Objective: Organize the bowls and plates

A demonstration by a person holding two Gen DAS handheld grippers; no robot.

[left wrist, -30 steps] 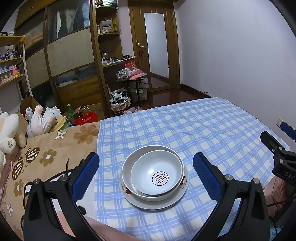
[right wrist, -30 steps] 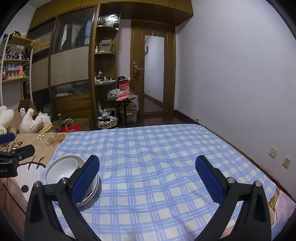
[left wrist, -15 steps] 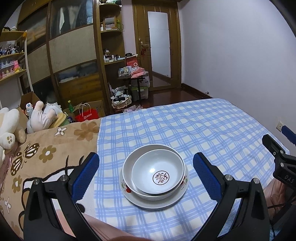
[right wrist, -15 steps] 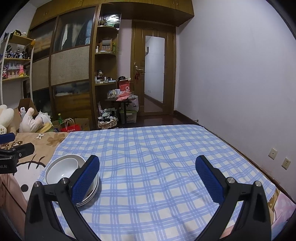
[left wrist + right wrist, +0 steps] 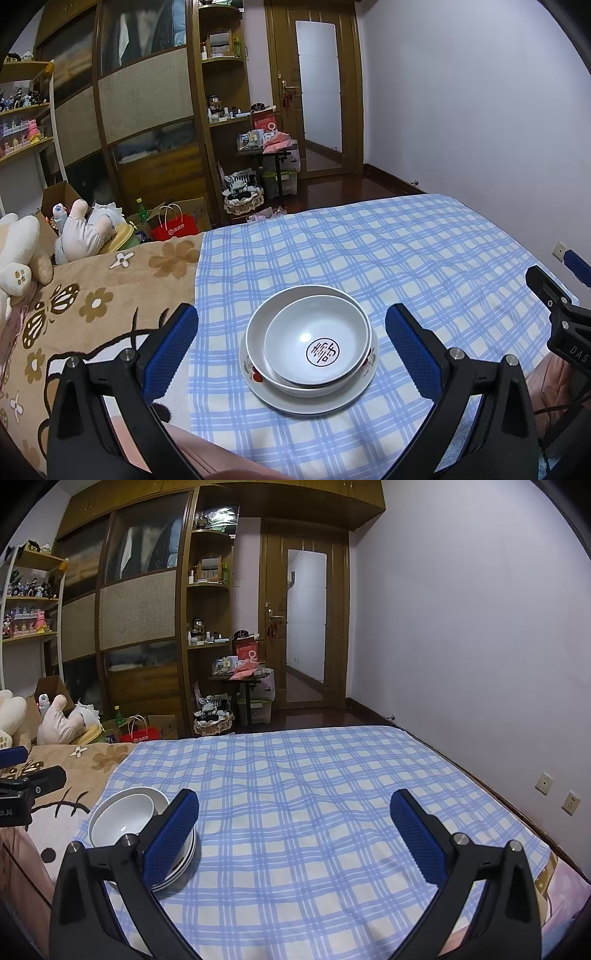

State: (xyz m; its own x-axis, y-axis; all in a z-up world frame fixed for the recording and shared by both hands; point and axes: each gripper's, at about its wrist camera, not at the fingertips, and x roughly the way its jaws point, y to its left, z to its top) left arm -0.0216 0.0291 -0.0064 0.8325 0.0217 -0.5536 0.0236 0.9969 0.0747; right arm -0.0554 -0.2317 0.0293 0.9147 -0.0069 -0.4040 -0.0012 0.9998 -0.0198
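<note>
both grippers, left gripper (image 5: 288, 332) and right gripper (image 5: 293, 825), hover spread wide above bowls (image 5: 317, 347).

The right tool (image 5: 294, 814) is hovering wide open over the checked bedsheet (image 5: 295, 775), stacked bowls (image 5: 123, 818) sitting left.

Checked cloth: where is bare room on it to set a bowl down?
The checked cloth lies bare from the stacked bowls across to the wall-side edge, and beyond them toward the foot. Crowded only at its left edge, where the stack sits beside the flowered blanket.
</note>
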